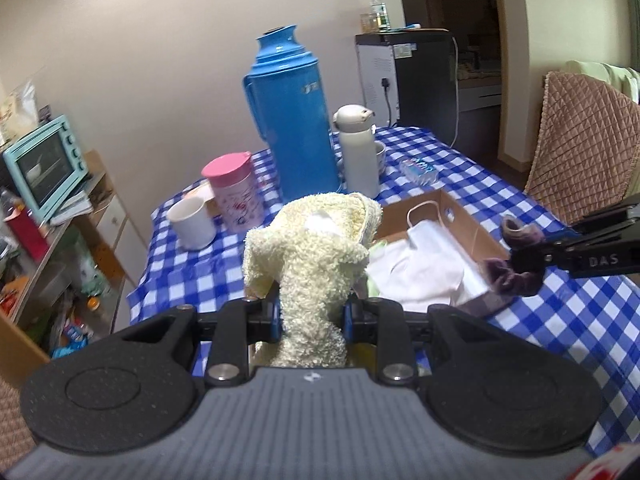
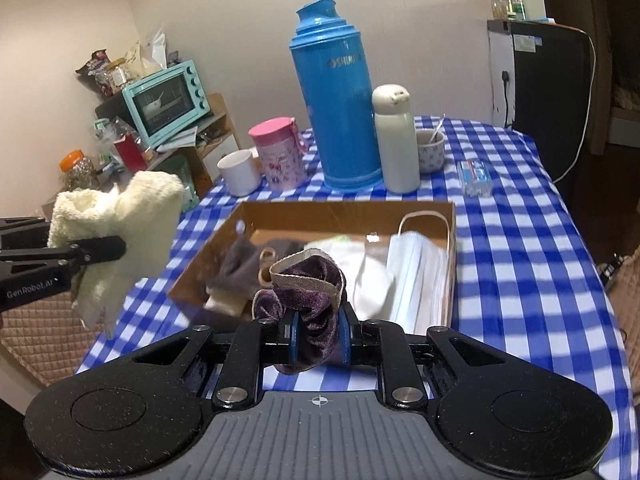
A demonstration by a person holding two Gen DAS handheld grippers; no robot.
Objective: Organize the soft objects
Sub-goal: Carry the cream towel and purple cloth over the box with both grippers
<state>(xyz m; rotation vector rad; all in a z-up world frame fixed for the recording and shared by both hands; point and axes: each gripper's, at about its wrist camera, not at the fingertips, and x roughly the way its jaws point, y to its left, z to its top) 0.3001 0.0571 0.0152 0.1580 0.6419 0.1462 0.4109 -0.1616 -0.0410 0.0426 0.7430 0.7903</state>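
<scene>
My left gripper [image 1: 310, 316] is shut on a pale yellow towel [image 1: 316, 248] and holds it up above the table, left of a cardboard box [image 1: 472, 224]. My right gripper [image 2: 316, 336] is shut on a purple velvet scrunchie [image 2: 308, 284] and holds it over the box's near edge [image 2: 188, 284]. The box holds white face masks [image 2: 420, 276], a white cloth [image 2: 372, 280] and a grey cloth [image 2: 244, 260]. The towel [image 2: 124, 232] and left gripper [image 2: 92, 256] show at the left of the right wrist view. The scrunchie [image 1: 520, 264] and right gripper [image 1: 536, 260] show at the right of the left wrist view.
On the blue checked tablecloth [image 2: 520, 248] behind the box stand a tall blue thermos [image 2: 336, 96], a white flask [image 2: 394, 140], a pink-lidded jar [image 2: 278, 152], a white mug [image 2: 239, 172], a small cup [image 2: 431, 150] and a tissue pack [image 2: 476, 178]. A quilted chair [image 1: 580, 148] stands right. Shelves with a teal oven [image 2: 168, 98] stand left.
</scene>
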